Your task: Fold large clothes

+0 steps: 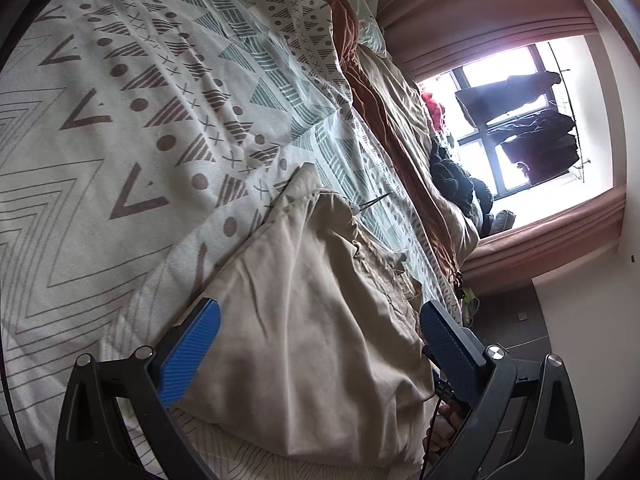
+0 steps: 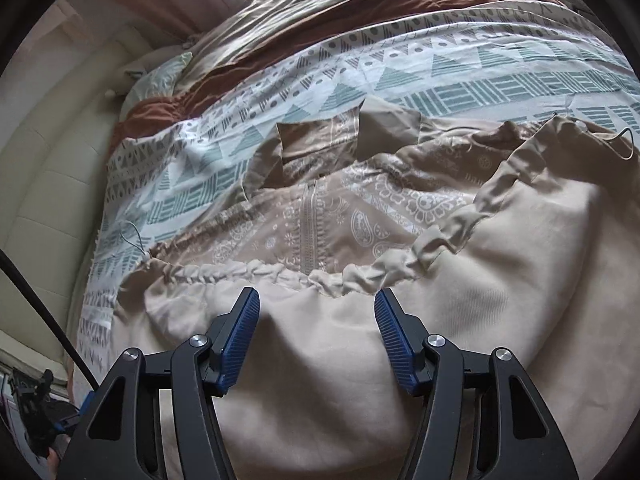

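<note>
Beige fabric: plain lining of the jacket (image 2: 500, 280) fills the near field of both wrist views, lying on the bed.
Right gripper (image 2: 316, 304): fingers (image 2: 240, 340) spread wide, released, grasping nothing; blue ribbed pads sit over the plain beige panel, just short of the gathered hem.
Left gripper (image 1: 320, 316): fingers (image 1: 192, 352) spread wide, released; the jacket (image 1: 312, 300) bulges between them; contact with the pads cannot be told.
Jacket position: spread across the patterned bedsheet (image 2: 440, 76), with the hem folded back to show the lining.
Gathered hem (image 2: 360, 272): elasticated edge runs across the right wrist view beyond the fingers.
Zipper (image 2: 310, 228): vertical, closed, in the tan paisley-print panel beyond the hem.
Collar (image 2: 348, 132): lies flat at the far end of the jacket.
Drawcord (image 2: 628, 142): thin loop at the hem's right corner.
Bedsheet (image 1: 120, 120): white, with grey and teal geometric print.
Rust-brown blanket (image 2: 360, 4): bunched along the far side of the bed.
Window (image 1: 520, 120): bright, far, with dark garments hanging before it.
</note>
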